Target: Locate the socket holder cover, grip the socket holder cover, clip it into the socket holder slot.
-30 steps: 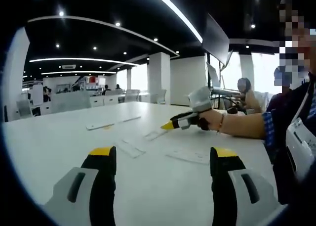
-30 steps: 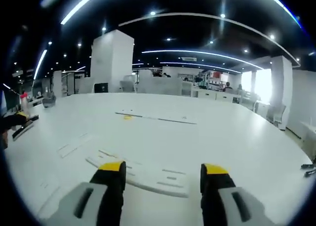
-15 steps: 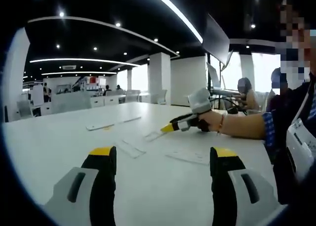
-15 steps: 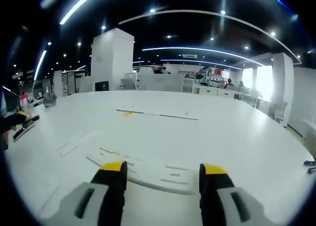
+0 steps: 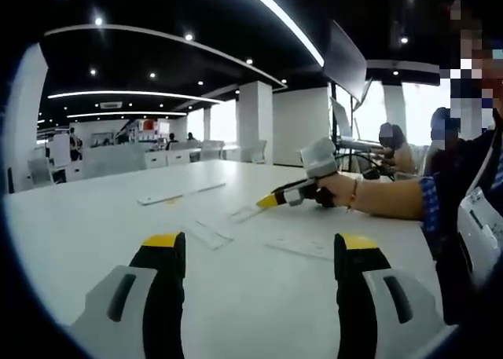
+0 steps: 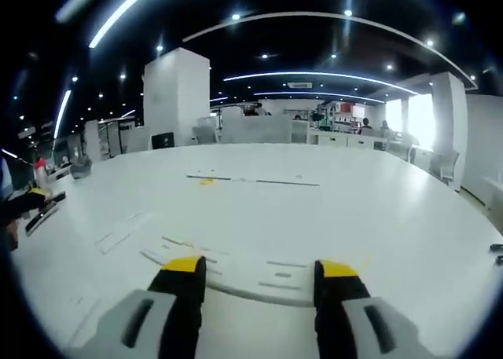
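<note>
In the right gripper view a long white slotted strip (image 6: 259,274) lies flat on the white table (image 6: 377,217), just past my right gripper (image 6: 259,266), whose yellow-tipped jaws stand open around nothing. A thinner white strip (image 6: 118,232) lies to its left; I cannot tell which piece is the cover. My left gripper (image 5: 258,243) is open over the bare table (image 5: 94,225), with small flat white pieces (image 5: 208,235) beyond it. The right gripper (image 5: 269,200), held by a person's hand (image 5: 338,190), hovers low over another white piece (image 5: 247,214).
Two long thin strips (image 6: 251,181) with a small yellow bit (image 6: 207,181) lie farther back on the table. The left gripper (image 6: 35,195) shows at the left edge. A person's forearm (image 5: 393,200) and body fill the right side. Other tables and chairs stand behind.
The right gripper view has crept forward and lower, so the slotted strip sits closer to its jaws. The left gripper view has hardly shifted.
</note>
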